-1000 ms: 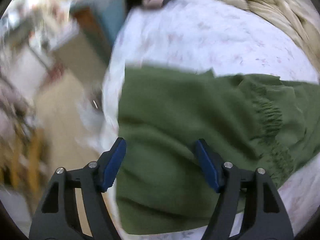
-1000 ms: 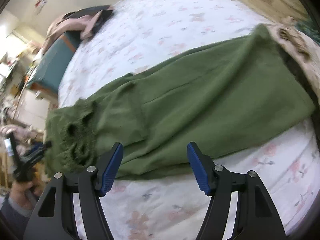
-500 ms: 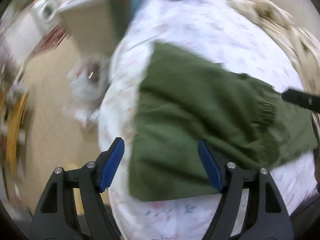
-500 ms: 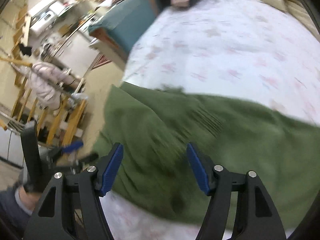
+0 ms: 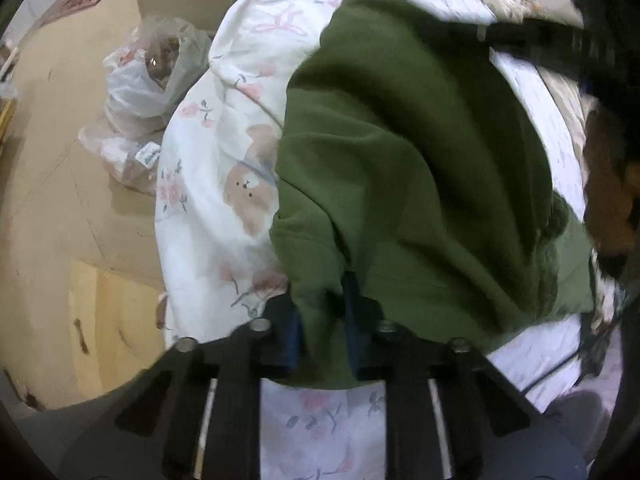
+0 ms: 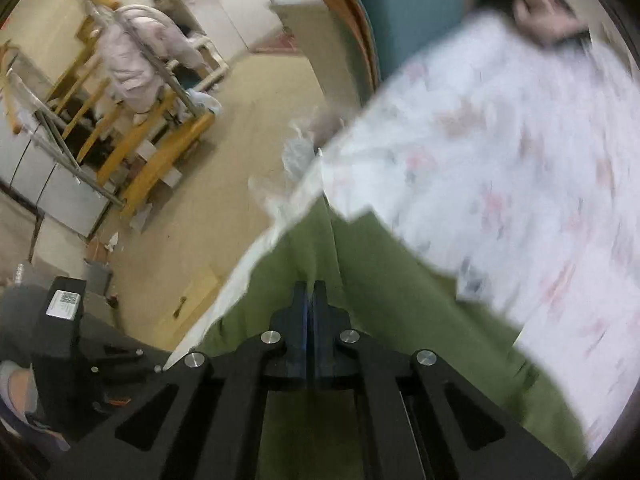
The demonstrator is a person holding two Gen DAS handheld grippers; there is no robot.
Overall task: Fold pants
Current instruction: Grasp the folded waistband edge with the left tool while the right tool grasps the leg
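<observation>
Green pants (image 5: 400,160) lie on a white floral bedsheet (image 5: 208,184) near the bed's corner. My left gripper (image 5: 320,304) is closing its jaws on a bunched edge of the pants, and its blue pads press on the cloth. In the right wrist view the pants (image 6: 380,288) run from the jaws toward the bed edge. My right gripper (image 6: 311,286) is shut, with a ridge of green cloth pinched at its tips. The right gripper's dark body (image 5: 560,44) crosses the upper right of the left wrist view, above a hand (image 5: 608,200).
A white plastic bag (image 5: 148,80) sits on the tan floor beside the bed corner. A wooden drying rack (image 6: 120,128) with pale clothes stands across the floor. A teal cabinet (image 6: 412,12) and a pink garment (image 6: 540,12) are at the bed's far side.
Both grippers went from wide open to closed on the green pants. The right gripper swept along the pants to the end near the bed edge. The left dropped onto the cloth.
</observation>
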